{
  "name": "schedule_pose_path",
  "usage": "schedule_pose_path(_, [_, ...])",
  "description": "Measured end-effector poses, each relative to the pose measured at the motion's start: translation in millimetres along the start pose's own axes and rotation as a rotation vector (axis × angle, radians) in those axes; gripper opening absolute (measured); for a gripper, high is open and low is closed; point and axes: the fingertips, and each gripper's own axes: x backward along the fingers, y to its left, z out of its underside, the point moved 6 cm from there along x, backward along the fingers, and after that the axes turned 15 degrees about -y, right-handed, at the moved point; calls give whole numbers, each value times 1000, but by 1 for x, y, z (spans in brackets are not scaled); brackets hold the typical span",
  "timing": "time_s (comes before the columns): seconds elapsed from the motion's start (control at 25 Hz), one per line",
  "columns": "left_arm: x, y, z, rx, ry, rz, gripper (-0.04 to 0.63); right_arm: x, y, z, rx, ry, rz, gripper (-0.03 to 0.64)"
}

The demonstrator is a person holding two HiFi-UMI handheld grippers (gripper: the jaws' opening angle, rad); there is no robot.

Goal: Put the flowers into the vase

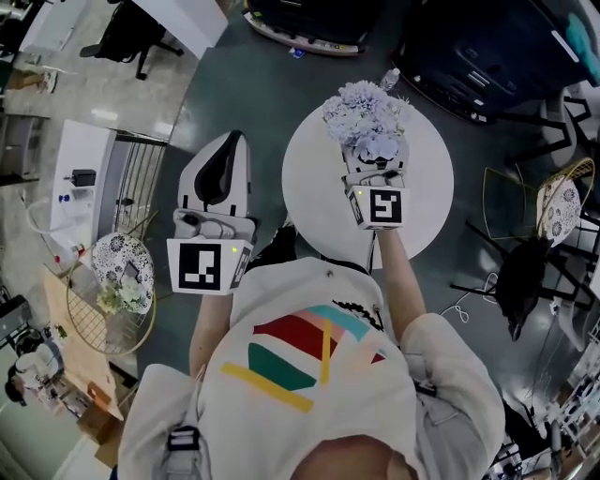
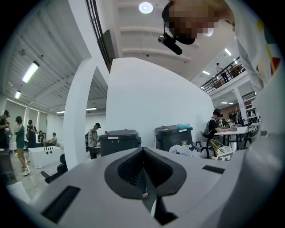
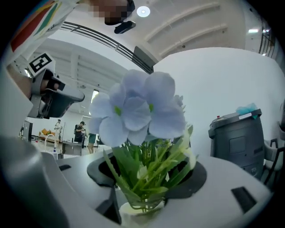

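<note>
Flowers (image 3: 138, 111) stand upright, clamped in the right gripper (image 3: 147, 178), stems dipping into the vase (image 3: 127, 218) below; left gripper (image 2: 144, 187) closed, empty.

Flowers (image 1: 366, 117) sit between the jaws of the right gripper (image 1: 375, 157), over the far part of the round table (image 1: 427, 216). Stems seemingly drop into a vase (image 3: 140, 209) below. Left gripper (image 1: 228, 145) is left of the table, off it. Wire basket (image 1: 112, 305) lies further left, nearer.

Even overhead light from a round ceiling light (image 2: 145, 7), bit of glare on the floor (image 1: 103, 114) in the dimmer head view, gripper views fisheye-bent with dark corners, close-up flowers (image 3: 138, 111) slightly soft.
</note>
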Motion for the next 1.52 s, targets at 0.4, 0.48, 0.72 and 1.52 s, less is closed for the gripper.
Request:
schedule_pose_path(0.4, [-2,-7,-3,-12,-14,27,5,5,5,31,27,101,29,304])
schedule_pose_path(0.48, [-1,-8,-4,-13,-17,28,5,6,7,34,31,114,26,311])
schedule_pose_path(0.72, [4,-7,-3,-13,-19,15,5,8,7,44,35,162,9,322])
schedule_pose_path(1.52, [9,-8,-1,1,-26,4,5,25,2,64,44,301,-6,362])
